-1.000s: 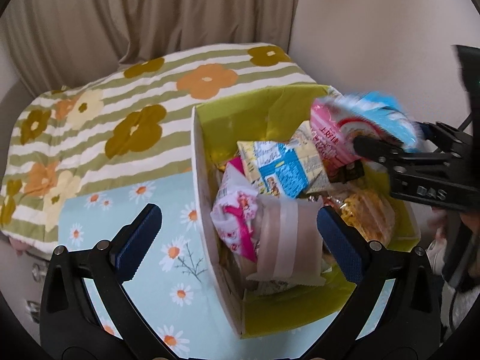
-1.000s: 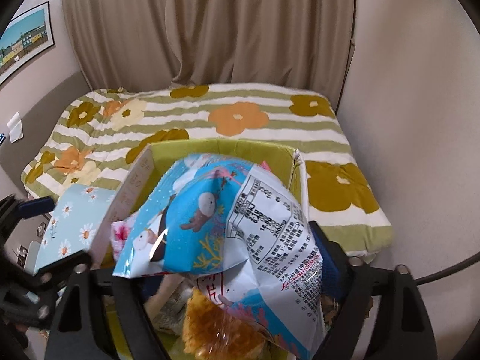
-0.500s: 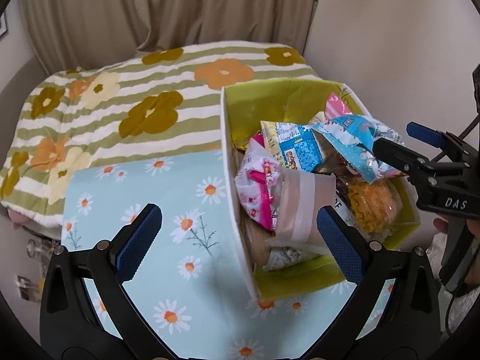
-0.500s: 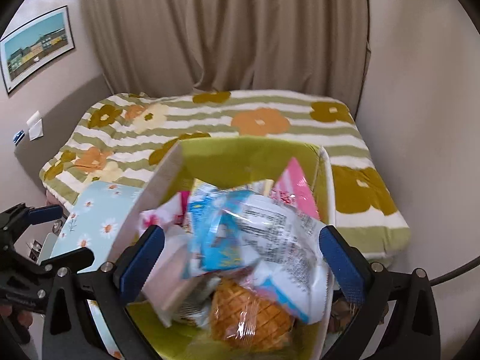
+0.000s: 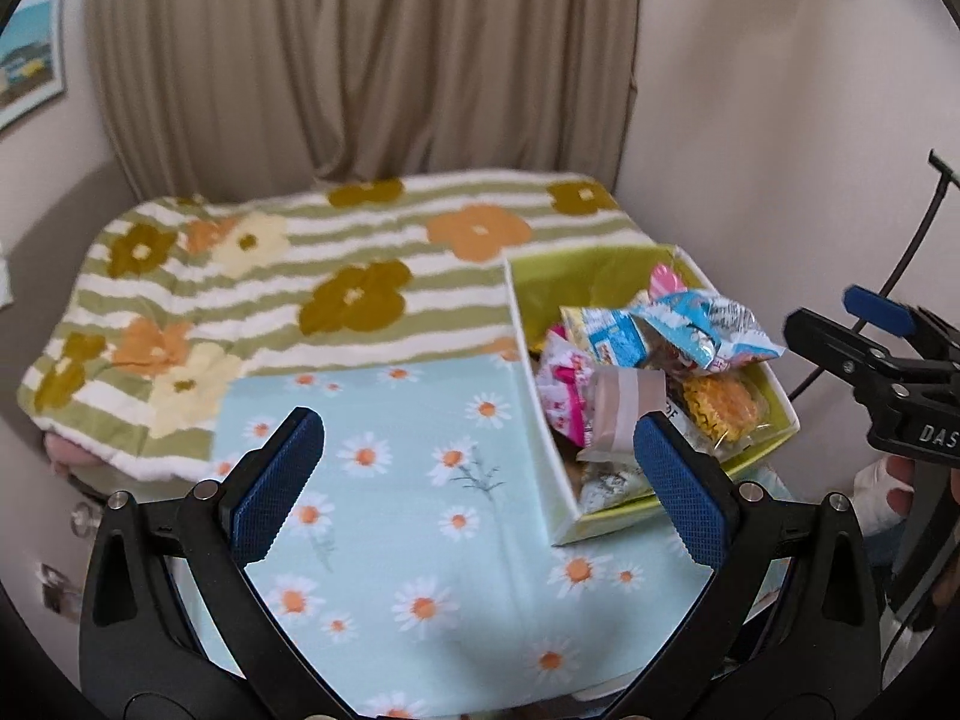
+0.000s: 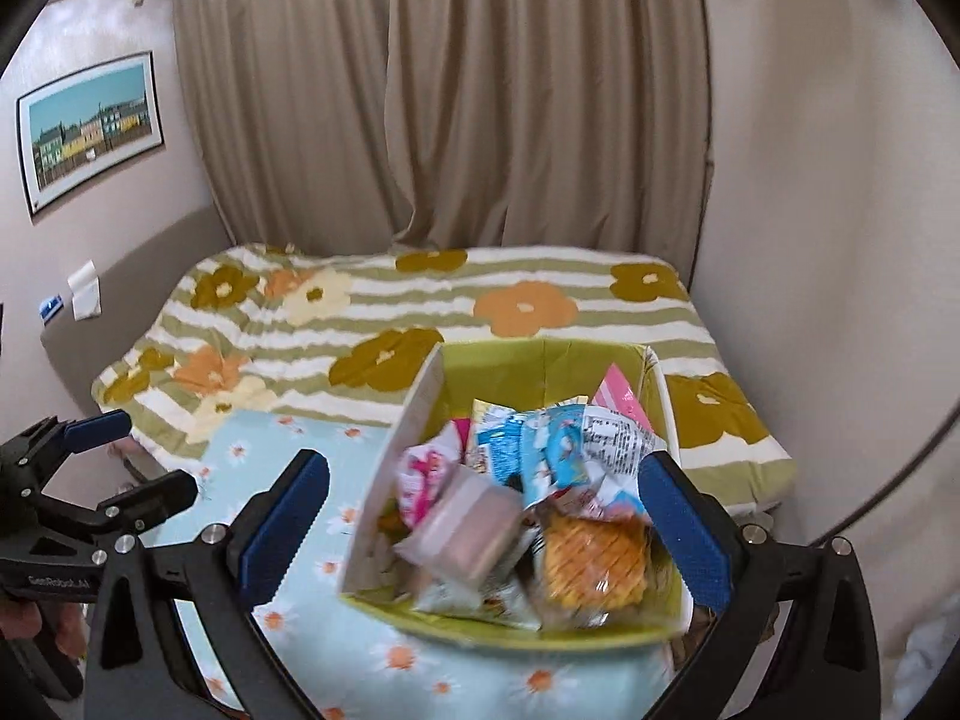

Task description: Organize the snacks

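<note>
- Left gripper (image 5: 480, 468): jaws spread wide, nothing between them; it hangs over the daisy-print cloth (image 5: 384, 480), just left of the box.
- Right gripper (image 6: 480, 516): jaws also spread wide and empty, above the near end of the box.
- Snacks sit piled in the green-lined box (image 5: 600, 267), which rests on the cloth in front of the striped flower blanket (image 5: 270, 294).
- Top of pile: blue crinkled packet (image 6: 564, 444), loosely lying across the others. Beside it a pink packet (image 6: 420, 474), a beige taped pack (image 6: 474, 528) and an orange waffle snack (image 6: 600, 558) at the near right.
- No snack visible outside the box; judgement: loading looks near done, what is left is tidying the pile.
- For that step: I would come down vertically on one packet, pinch a sealed edge rather than the puffed middle, and keep the left gripper by the white box wall (image 5: 540, 420) to steady it.
- Risk: the heap rises to rim height; a sideways nudge could tip the blue packet over the edge.
</note>
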Tool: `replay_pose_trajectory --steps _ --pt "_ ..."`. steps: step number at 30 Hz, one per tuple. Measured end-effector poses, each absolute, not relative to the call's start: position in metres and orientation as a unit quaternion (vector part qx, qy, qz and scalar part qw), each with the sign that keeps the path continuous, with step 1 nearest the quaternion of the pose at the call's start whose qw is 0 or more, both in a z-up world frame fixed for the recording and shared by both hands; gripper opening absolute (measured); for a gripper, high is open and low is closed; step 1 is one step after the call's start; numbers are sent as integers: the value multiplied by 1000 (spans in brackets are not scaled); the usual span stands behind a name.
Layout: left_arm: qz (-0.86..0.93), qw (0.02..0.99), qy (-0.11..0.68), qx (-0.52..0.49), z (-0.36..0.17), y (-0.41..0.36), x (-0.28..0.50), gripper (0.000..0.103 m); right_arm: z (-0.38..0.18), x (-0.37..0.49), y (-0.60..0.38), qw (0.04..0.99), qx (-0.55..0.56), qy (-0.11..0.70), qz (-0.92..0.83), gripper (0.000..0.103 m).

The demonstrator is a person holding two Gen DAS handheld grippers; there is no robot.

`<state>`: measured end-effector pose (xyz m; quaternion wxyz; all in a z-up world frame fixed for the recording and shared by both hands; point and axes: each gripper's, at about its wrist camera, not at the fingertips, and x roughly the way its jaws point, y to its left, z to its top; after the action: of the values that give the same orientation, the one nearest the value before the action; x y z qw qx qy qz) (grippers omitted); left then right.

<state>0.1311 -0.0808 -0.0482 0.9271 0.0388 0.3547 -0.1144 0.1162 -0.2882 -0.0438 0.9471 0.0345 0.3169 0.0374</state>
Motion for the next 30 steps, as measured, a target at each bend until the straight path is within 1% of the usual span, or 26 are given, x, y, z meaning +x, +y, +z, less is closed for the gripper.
replay_pose_trajectory --steps 3,7,16,30 --pt "-98 939 328 40 -33 -61 99 103 -30 86 -274 953 41 300 24 103" --pt "-83 945 314 25 -20 -36 66 103 -18 46 -254 960 35 279 4 103" --pt "-73 959 273 18 -7 -6 8 103 -19 -1 -232 965 27 259 -27 103" --pt "-79 960 267 14 -8 -6 1 103 -27 -4 -230 965 22 259 -34 103"
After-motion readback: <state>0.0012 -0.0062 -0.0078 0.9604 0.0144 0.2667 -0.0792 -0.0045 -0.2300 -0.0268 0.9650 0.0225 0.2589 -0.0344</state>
